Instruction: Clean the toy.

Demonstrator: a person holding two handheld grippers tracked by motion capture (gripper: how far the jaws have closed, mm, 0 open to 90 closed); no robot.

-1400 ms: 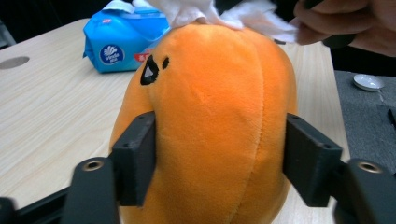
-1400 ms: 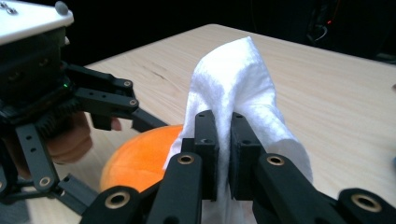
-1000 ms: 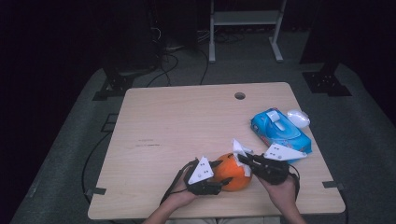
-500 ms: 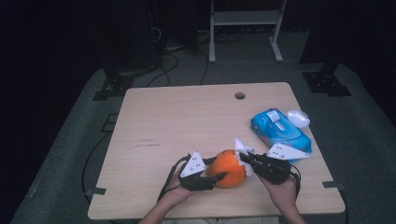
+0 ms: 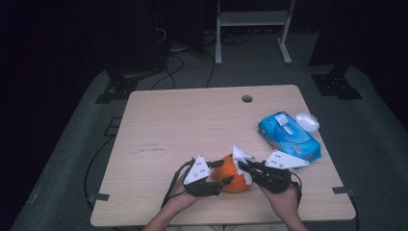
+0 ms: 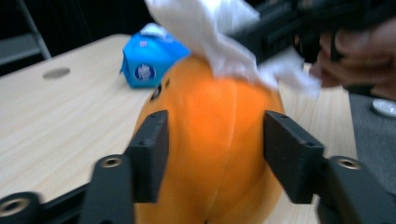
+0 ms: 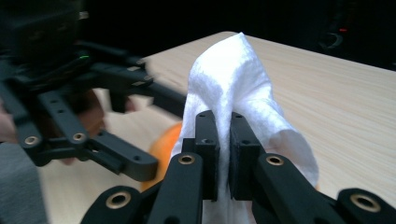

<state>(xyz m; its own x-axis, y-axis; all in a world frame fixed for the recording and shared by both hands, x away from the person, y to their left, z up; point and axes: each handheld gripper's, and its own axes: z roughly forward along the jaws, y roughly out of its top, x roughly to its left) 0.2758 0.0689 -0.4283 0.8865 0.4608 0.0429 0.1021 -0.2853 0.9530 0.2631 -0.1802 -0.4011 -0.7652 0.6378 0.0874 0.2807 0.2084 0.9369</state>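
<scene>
Two grippers meet at the near edge of the desk [image 5: 192, 120], just in front of you. Your left gripper [image 5: 217, 174] has its jaws set on either side of the orange pumpkin-shaped ball [image 5: 233, 176]; the left gripper view shows that ball [image 6: 215, 149] sitting between the two black pads, which have just been opening, and whether they press on it you cannot tell from the blur. The ball rests on the desk near the front edge, a little right of the middle. Your right gripper [image 5: 243, 166] comes in from the right with its jaws nearly closed, pinching a white wipe [image 5: 242, 159]; the right gripper view shows the wipe [image 7: 233, 84] clamped between the two pads and standing up in a fold above them. The wipe lies against the top and right side of the ball. Farther right and back, a blue wipe pack [image 5: 288, 137] lies flat on the desk, with a small white lid-like piece [image 5: 307, 121] just beside its far corner.
</scene>
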